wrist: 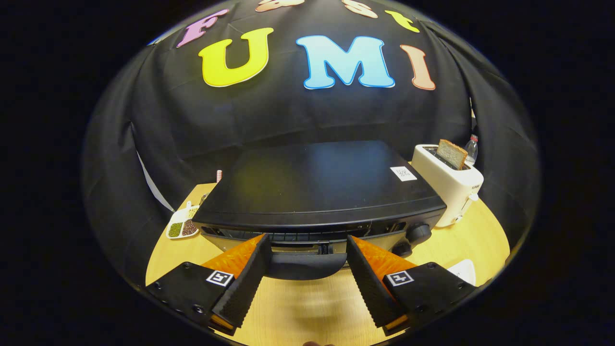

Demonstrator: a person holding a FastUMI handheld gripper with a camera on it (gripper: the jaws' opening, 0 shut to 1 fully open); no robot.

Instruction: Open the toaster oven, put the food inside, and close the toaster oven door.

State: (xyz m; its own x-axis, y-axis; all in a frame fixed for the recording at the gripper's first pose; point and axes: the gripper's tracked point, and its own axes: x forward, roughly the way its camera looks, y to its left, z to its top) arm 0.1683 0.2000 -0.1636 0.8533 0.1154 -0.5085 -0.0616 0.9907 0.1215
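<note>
A black toaster oven [317,185] stands on the wooden table [298,307], seen from above its front. Its dark door handle [307,266] juts toward me under the top edge. My gripper [307,240] is open, one finger on each side of the handle and neither pressing on it, with the tips close to the oven's front. From this angle I cannot tell how far the door stands from the oven. A slice of toast [451,154] sticks out of a white toaster [449,185] to the right of the oven.
Two black knobs [417,234] sit at the oven's front right. Left of the oven lies a white divided dish of beans [182,226]. Beyond the right finger a white plate edge [463,271] shows. Behind the toaster stands a bottle [472,146].
</note>
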